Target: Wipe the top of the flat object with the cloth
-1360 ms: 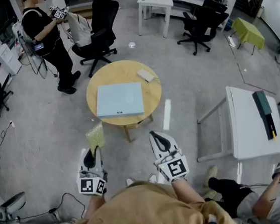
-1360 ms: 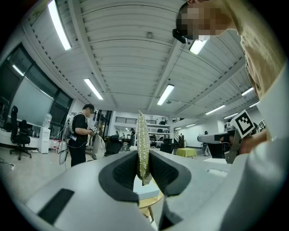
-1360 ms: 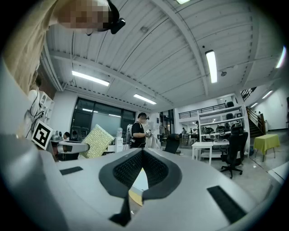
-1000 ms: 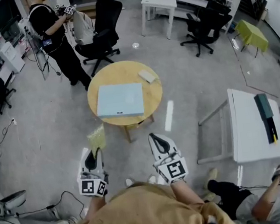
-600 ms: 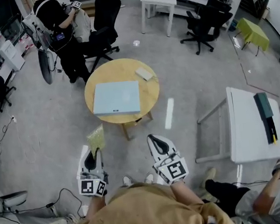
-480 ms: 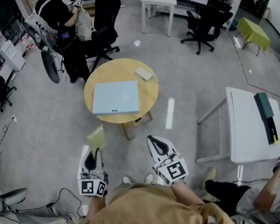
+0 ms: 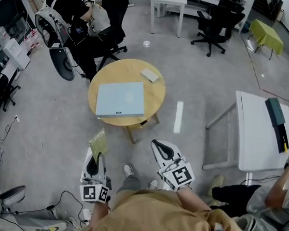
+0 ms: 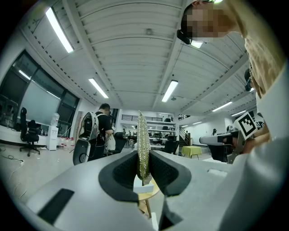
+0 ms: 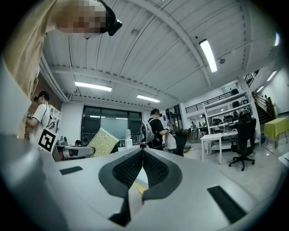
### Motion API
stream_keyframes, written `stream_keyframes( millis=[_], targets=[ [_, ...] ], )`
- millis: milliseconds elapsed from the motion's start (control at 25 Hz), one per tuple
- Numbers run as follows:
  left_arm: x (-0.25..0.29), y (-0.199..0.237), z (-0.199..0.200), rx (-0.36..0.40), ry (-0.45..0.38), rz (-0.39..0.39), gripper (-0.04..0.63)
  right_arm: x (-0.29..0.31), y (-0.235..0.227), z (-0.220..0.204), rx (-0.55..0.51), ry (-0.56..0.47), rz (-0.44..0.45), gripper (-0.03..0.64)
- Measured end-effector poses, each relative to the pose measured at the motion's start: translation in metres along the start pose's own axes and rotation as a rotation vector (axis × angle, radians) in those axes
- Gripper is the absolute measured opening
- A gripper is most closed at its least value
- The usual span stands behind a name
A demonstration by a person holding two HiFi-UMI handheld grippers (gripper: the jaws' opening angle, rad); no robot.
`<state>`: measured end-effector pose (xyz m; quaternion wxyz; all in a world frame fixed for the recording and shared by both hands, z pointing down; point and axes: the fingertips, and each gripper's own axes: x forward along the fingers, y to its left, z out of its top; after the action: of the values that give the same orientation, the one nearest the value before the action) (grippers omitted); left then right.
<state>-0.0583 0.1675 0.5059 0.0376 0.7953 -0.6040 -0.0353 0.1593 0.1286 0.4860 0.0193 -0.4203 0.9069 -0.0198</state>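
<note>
A pale blue flat object (image 7: 120, 99) lies on the round wooden table (image 7: 155, 93) ahead of me in the head view. My left gripper (image 7: 95, 156) is held low, well short of the table, shut on a yellow-green cloth (image 7: 98, 141) that sticks up past its tips. In the left gripper view the cloth (image 8: 142, 144) stands edge-on between the pads. My right gripper (image 7: 161, 146) is beside it, shut with nothing in it; its jaws meet in the right gripper view (image 9: 142, 153), where the cloth (image 9: 103, 140) shows at left.
A small pale block (image 7: 150, 75) lies on the table's far right. A person with a backpack (image 7: 73, 22) stands beyond the table by a black office chair (image 7: 114, 16). A white table (image 7: 261, 129) stands to my right, and a seated person's arm (image 7: 282, 195) is at lower right.
The view has shifted slightly as I step; one shoe now shows between the grippers. The person beyond the table has moved further away to the upper left. Both grippers stay as they were.
</note>
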Motion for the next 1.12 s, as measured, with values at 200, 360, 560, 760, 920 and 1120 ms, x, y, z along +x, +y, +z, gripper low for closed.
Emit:
stream_keyframes(
  millis=[200, 360, 560, 760, 920, 1120],
  targets=[
    [0.015, 0.012, -0.009, -0.023, 0.009, -0.004, 0.067, 0.015, -0.001, -0.006, -0.011, 0.015, 0.005, 0.000],
    [0.033, 0.021, -0.013, -0.040, 0.016, -0.031, 0.067, 0.022, -0.009, -0.009, -0.008, 0.034, -0.025, 0.000],
    [0.059, 0.044, -0.007, -0.044, 0.011, -0.066, 0.067, 0.051, -0.015, -0.011, -0.002, 0.035, -0.056, 0.002],
    [0.076, 0.099, -0.020, -0.065, 0.059, -0.103, 0.067, 0.101, 0.001, -0.020, 0.028, 0.040, -0.109, 0.002],
    [0.103, 0.143, -0.007, -0.041, 0.046, -0.158, 0.067, 0.155, 0.009, -0.020, 0.047, 0.034, -0.140, 0.002],
    [0.127, 0.186, -0.012, -0.074, 0.055, -0.180, 0.067, 0.204, 0.014, -0.021, 0.013, 0.050, -0.153, 0.000]
  ],
)
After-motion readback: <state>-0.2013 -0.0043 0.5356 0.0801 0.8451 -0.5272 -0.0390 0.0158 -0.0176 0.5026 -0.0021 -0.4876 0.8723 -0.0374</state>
